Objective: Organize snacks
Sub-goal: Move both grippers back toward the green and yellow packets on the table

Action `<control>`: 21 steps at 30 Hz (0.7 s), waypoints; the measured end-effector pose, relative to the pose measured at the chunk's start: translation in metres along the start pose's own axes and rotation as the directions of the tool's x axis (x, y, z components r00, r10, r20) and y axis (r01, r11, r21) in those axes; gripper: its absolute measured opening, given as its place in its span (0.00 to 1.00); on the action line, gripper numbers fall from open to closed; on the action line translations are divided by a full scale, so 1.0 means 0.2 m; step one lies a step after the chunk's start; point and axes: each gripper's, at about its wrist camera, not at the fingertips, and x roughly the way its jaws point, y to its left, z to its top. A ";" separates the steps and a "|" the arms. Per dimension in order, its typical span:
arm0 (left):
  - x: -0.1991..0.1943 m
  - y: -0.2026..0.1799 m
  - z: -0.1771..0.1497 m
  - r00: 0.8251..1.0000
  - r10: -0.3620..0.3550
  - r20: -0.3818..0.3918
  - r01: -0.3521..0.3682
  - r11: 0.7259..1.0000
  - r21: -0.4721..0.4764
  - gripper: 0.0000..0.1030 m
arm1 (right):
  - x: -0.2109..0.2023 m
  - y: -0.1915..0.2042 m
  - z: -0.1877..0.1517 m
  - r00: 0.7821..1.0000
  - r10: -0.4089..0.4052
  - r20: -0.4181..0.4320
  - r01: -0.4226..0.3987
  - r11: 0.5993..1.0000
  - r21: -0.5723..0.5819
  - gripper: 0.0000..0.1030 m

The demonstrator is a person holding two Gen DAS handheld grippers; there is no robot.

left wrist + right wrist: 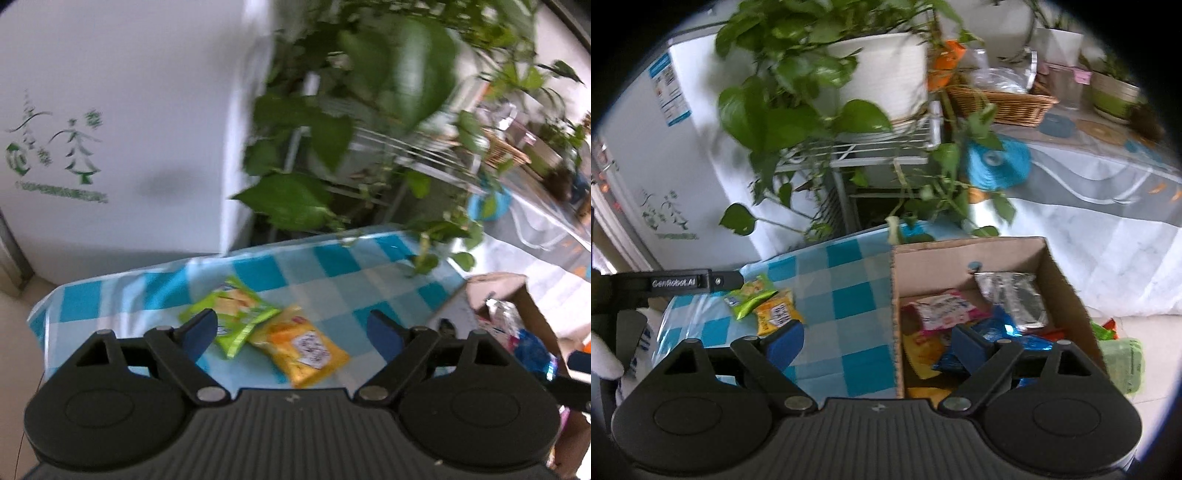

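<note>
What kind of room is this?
Probably a home's kitchen or dining corner: a white fridge with green tree decals, a leafy green pothos in a white pot, and a blue-and-white checked tablecloth beside a brown cardboard box of snack packets.

**What I can't make out from here**

On my left wrist feed, the leafy green potted plant point(388, 74) is smeared by motion blur, and the wire rack behind it is only streaks. The green lettering under the tree logo on the white appliance point(62, 192) is too blurred to read. The brown cardboard box point(517, 295) is cut off at the right, its contents mostly hidden.

On my right wrist feed, the label on the yellow snack packet point(777, 312) is too small to read. My gripper body covers the near part of the box, hiding the lower packets. The 2 blue-and-white stickers on the appliance are illegible.
</note>
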 end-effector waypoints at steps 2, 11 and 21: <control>0.03 0.06 0.01 1.000 0.013 -0.001 -0.013 1.000 -0.018 0.85 | 0.02 0.04 0.01 1.000 0.009 -0.006 -0.009 1.000 -0.020 0.89; 0.22 0.20 0.00 0.999 0.035 -0.041 -0.036 0.999 -0.020 0.85 | 0.11 0.20 0.01 0.998 0.055 -0.034 -0.058 0.994 -0.090 0.89; 0.42 0.25 0.03 0.997 0.038 -0.071 -0.043 0.996 -0.073 0.85 | 0.26 0.32 -0.02 0.993 0.043 -0.106 -0.058 0.988 -0.146 0.89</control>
